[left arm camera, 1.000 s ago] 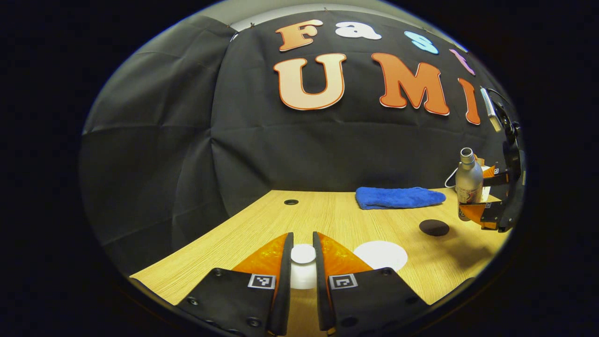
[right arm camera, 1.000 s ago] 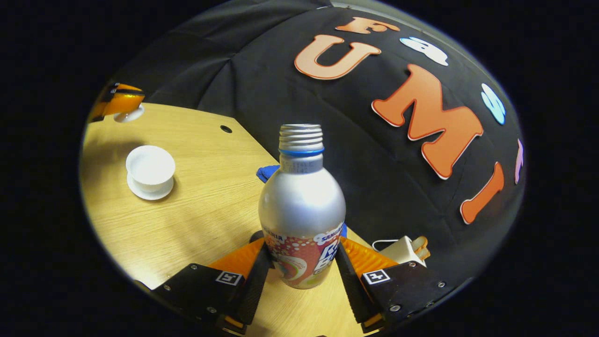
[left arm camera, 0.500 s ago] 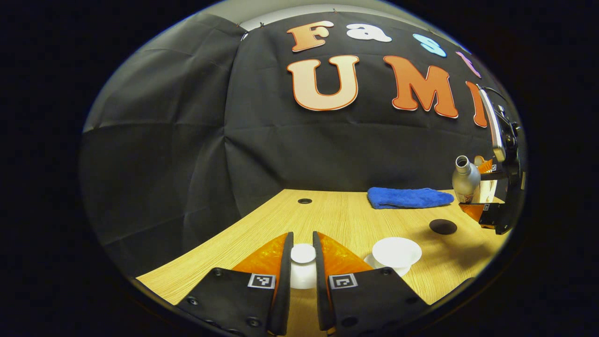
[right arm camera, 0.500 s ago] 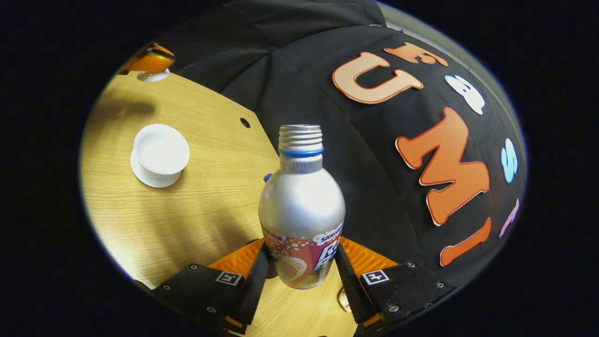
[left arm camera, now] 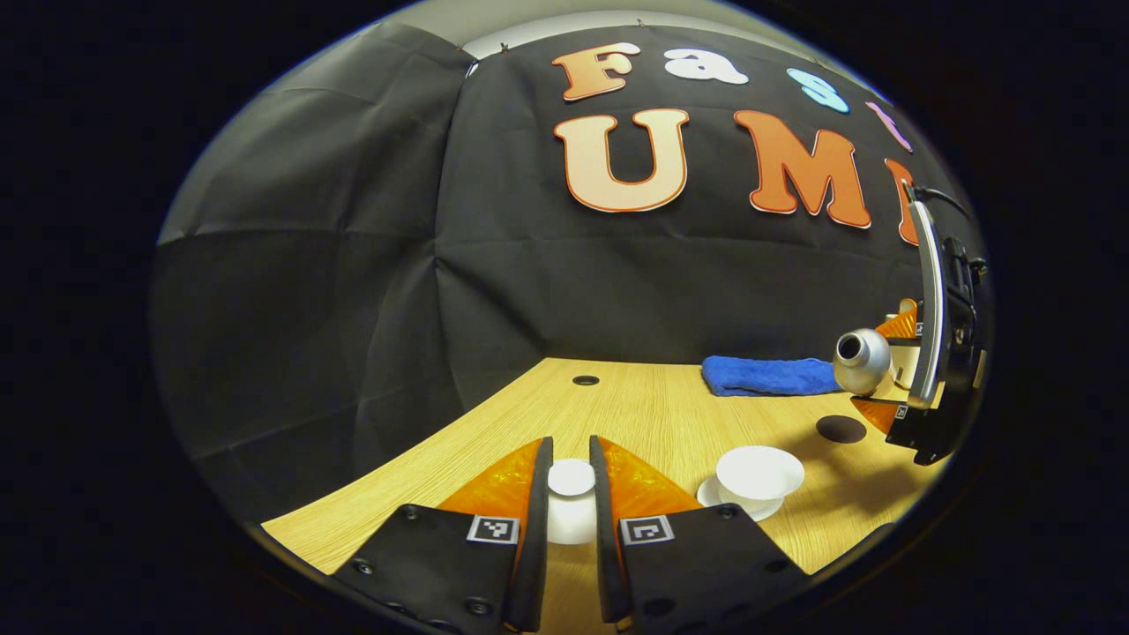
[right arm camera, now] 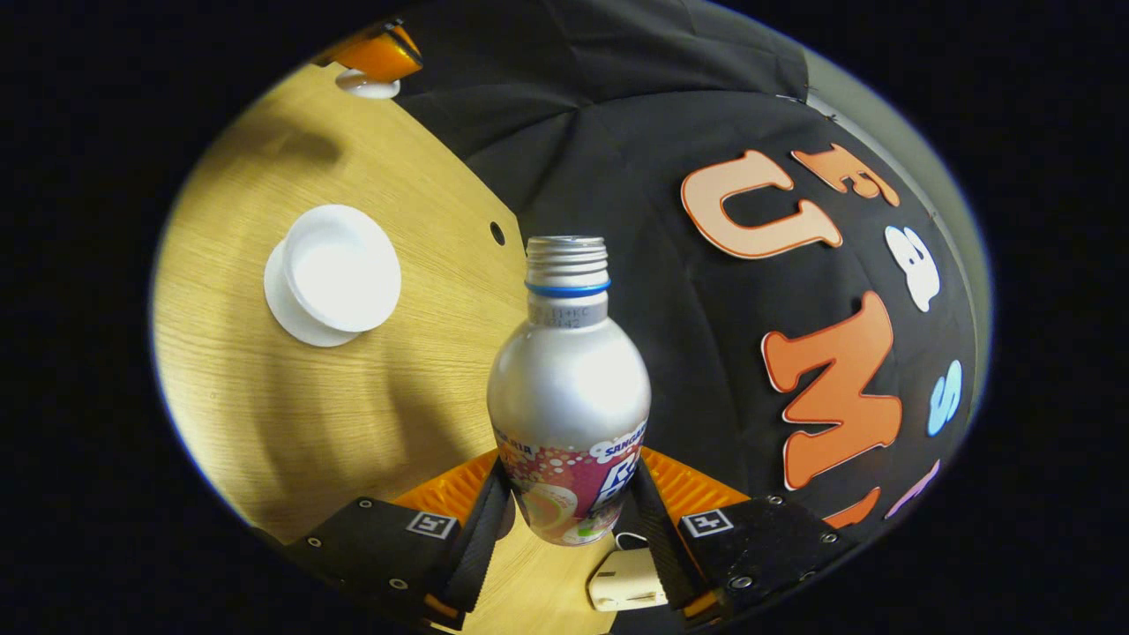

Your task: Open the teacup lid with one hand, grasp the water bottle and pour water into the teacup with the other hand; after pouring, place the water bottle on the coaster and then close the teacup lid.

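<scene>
My left gripper (left arm camera: 571, 483) is shut on the knob of the white teacup lid (left arm camera: 571, 478), held above the table. The open white teacup (left arm camera: 759, 472) stands on its saucer (left arm camera: 737, 509) to the right of it. In the left gripper view my right gripper (left arm camera: 913, 379) hangs at the far right, tilting the silver water bottle (left arm camera: 860, 360) with its open mouth toward the cup. In the right gripper view that gripper (right arm camera: 571, 498) is shut on the bottle (right arm camera: 569, 397), uncapped, with the teacup (right arm camera: 341, 279) down to the left and the lid (right arm camera: 368, 85) at the top edge. A dark round coaster (left arm camera: 841, 429) lies beyond the cup.
A folded blue towel (left arm camera: 770, 374) lies at the back of the wooden table (left arm camera: 635, 406). A small round hole (left arm camera: 585, 380) is in the tabletop near the back wall. A small white object with a cord (right arm camera: 624, 578) sits below the right gripper.
The right gripper has tilted the bottle further over, mouth swinging toward the teacup. The left gripper holds the lid steady, drifting slightly so the cup shows more fully.
</scene>
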